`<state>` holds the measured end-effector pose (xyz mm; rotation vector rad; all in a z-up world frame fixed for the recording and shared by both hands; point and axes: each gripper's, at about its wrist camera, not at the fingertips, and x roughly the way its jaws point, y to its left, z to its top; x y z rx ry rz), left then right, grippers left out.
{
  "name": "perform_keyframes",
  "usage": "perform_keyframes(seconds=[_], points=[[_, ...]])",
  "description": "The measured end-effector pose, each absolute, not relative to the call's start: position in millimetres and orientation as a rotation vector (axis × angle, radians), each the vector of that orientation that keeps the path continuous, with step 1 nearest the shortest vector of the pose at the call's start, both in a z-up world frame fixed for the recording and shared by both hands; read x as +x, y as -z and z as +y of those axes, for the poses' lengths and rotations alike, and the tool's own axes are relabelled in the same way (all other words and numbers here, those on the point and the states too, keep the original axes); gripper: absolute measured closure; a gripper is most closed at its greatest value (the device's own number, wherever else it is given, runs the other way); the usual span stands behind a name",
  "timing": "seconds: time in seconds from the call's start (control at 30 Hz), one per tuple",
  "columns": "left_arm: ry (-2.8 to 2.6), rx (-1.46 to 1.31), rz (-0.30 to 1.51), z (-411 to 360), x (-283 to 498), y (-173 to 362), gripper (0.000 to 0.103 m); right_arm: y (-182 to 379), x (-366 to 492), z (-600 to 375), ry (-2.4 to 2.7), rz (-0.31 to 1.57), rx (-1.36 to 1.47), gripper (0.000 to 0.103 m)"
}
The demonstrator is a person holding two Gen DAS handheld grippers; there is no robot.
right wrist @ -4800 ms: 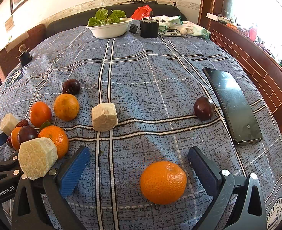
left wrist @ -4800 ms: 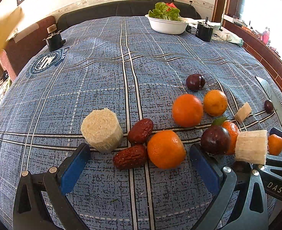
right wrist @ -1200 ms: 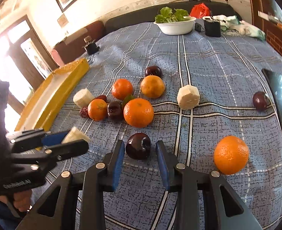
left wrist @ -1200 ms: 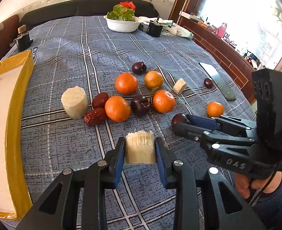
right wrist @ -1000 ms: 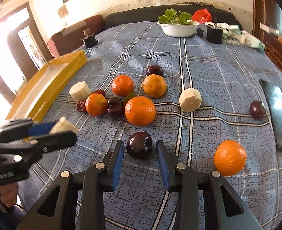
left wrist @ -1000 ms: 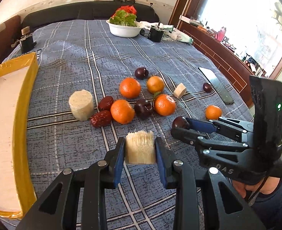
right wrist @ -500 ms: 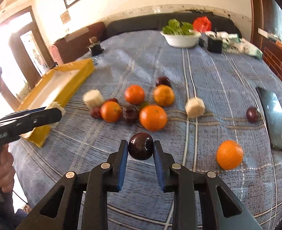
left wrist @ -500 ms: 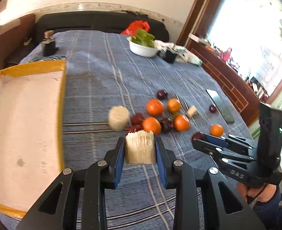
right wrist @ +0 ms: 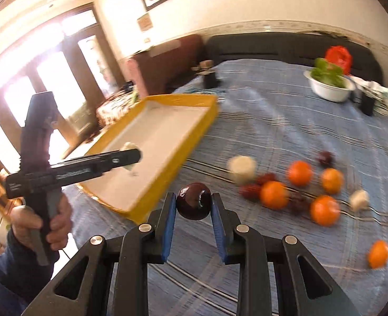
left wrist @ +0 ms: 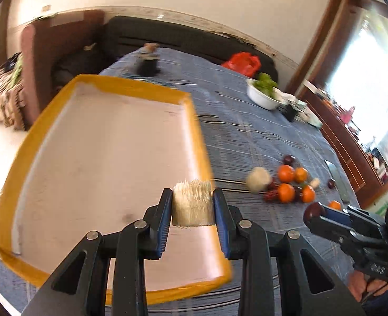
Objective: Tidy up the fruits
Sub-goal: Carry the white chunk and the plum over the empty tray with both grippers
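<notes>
Left wrist view shows our left gripper (left wrist: 193,205) jaws clamped on the sugarcane chunk (left wrist: 193,202) mid-frame above the yellow tray (left wrist: 196,121)'s right rim, while our right gripper (right wrist: 194,205) jaws pinch a dark plum (right wrist: 194,201); releasing either early could roll it off the bench (right wrist: 286,121).

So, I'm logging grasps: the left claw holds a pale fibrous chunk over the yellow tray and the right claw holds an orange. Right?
Not quite. The right claw holds a dark plum, as the right wrist view shows. The left claw does hold the pale fibrous chunk over the yellow tray.
</notes>
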<state>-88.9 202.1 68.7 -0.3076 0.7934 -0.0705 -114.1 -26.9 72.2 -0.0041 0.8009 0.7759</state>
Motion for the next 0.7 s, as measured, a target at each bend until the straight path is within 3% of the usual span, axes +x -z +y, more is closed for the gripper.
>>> perform_keyframes(seconds=[0.37,0.7], points=[[-0.042,-0.358,0.826,272.3,-69.8,-61.4,0.073,-68.7,-90.2,75.3,-0.910,0.833,-0.078,0.073],[-0.018,-0.389,0.997,282.0,-14.1,-37.8,0.073,-36.0,-39.5,135.0,-0.840,0.926,-0.156,0.073]])
